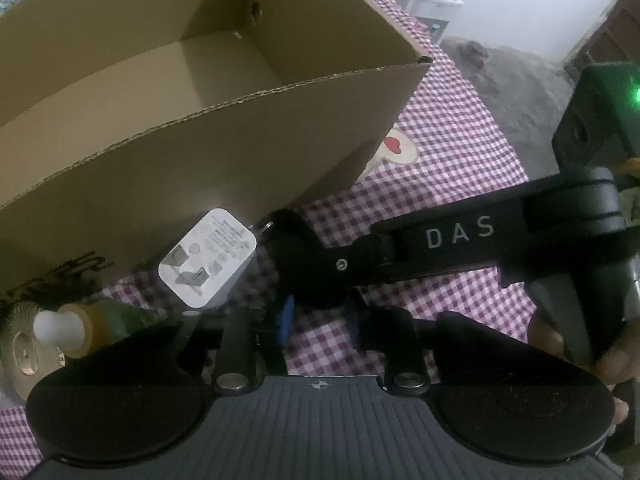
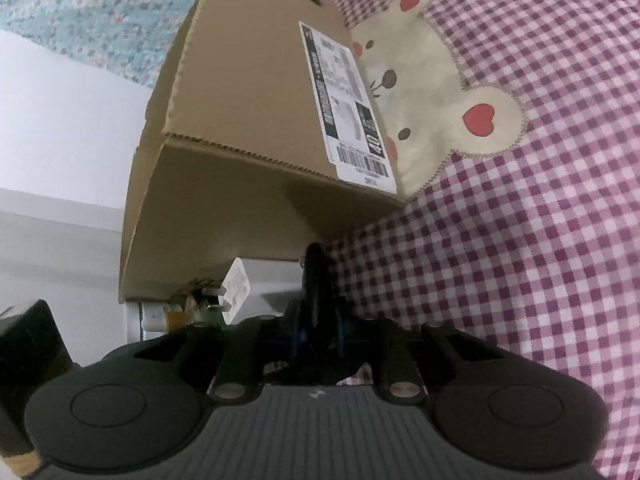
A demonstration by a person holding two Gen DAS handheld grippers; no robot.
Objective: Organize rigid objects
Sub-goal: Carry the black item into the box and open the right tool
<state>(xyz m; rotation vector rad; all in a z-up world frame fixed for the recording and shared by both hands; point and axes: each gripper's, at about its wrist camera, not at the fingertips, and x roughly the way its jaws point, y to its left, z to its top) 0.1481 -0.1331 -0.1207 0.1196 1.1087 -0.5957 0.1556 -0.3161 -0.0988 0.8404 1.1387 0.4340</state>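
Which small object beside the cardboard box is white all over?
The charger plug: a white block with metal prongs. The bottle beside it is green and amber with only a white cap; the black item has no white.

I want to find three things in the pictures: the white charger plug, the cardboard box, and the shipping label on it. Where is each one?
white charger plug (image 1: 208, 258): left wrist view, on its printed face.
cardboard box (image 1: 208, 152): left wrist view, on its near outer wall.
shipping label (image 2: 344, 100): right wrist view, on the middle of the sticker.
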